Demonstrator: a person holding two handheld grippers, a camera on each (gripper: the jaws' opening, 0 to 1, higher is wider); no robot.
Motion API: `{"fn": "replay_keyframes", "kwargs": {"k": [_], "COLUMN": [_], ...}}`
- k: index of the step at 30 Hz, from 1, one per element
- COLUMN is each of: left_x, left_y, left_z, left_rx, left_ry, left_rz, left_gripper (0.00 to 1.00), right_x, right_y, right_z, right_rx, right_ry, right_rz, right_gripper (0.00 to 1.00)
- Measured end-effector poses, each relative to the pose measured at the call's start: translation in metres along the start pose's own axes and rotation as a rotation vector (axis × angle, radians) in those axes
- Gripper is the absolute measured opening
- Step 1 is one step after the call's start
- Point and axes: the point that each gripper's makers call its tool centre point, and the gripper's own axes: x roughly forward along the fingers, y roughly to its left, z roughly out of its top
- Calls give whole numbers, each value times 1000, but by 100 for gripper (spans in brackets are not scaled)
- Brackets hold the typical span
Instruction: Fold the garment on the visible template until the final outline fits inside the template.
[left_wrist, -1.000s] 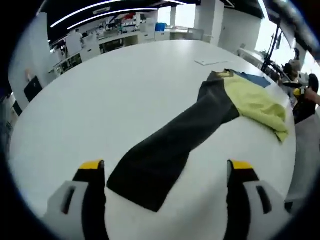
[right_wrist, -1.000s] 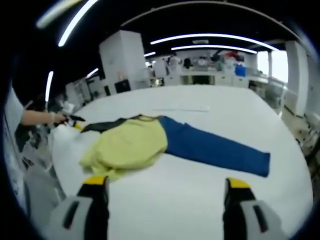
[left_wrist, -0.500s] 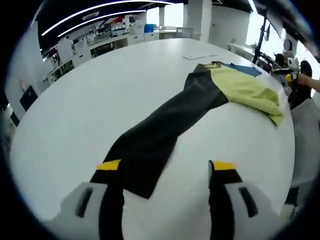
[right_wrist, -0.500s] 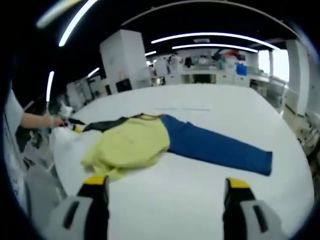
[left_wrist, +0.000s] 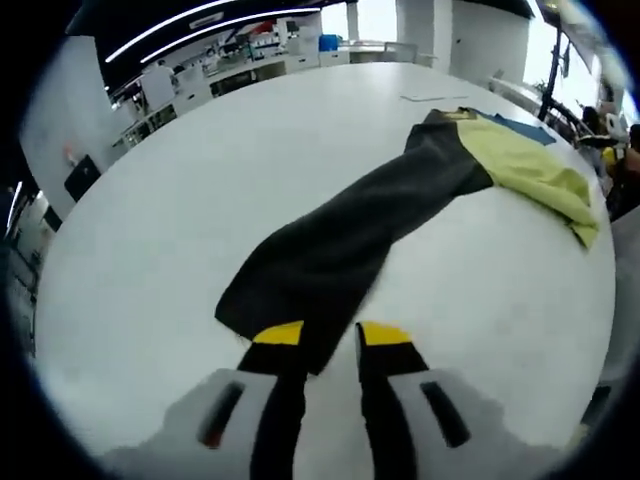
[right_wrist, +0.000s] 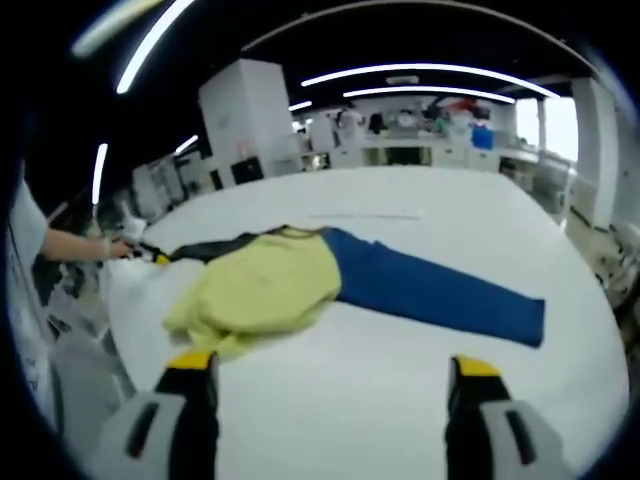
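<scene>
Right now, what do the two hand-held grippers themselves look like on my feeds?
Both match. The left hand-held gripper has two black fingers capped with yellow tips, rising from pale grey housings with dark slots. The right hand-held gripper has the same black fingers, yellow tips and grey housings. I can make out no cables or printed markings.

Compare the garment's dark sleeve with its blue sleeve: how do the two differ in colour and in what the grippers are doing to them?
The dark sleeve is charcoal grey; the blue sleeve is bright blue. The left gripper has its jaws nearly closed over the dark sleeve's cuff, while the right gripper hangs with jaws wide, apart from the blue sleeve. Both sleeves lie flat and stretched out on the white table, joined to the yellow body.
</scene>
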Motion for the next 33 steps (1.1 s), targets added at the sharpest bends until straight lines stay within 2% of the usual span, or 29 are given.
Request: {"fn": "replay_keyframes", "kwargs": {"k": [3, 5, 7, 11, 16, 22, 23, 27, 29, 31, 33], "left_x": [0, -1, -2, -10, -20, -37, -35, -41, -43, -45, -48], "left_y": [4, 4, 2, 0, -3, -11, -3, -3, -1, 6, 9], "left_z": [3, 1, 1, 1, -9, -16, -15, -23, -22, -17, -9], "left_rx": [-22, -29, -33, -99, -132, -127, -127, -131, -107, -135, -128], "left_ry": [-15, -2, 2, -8, -5, -12, -12, -5, -4, -9, -14], "left_rz": [29, 30, 39, 45, 34, 31, 32, 29, 24, 27, 31], "left_gripper": [8, 1, 0, 0, 0, 0, 0, 0, 0, 0, 0], "right_x": [-1, -2, -3, -4, -6, -6, -6, -7, -8, -9, -9], "right_y": [0, -1, -1, -1, 2, 5, 6, 9, 10, 11, 12], "right_z": [0, 0, 1, 1, 1, 3, 3, 5, 6, 6, 7], "right_rx": [2, 2, 1, 4, 6, 9, 8, 4, 4, 0, -1], "right_ry": [-4, -4, -6, -12, -18, -29, -31, -37, -40, -38, -41], "right_rz": [-2, -4, -7, -8, -5, 2, 3, 10, 12, 13, 13], "right_gripper": [96, 96, 96, 96, 96, 96, 96, 96, 96, 96, 96]}}
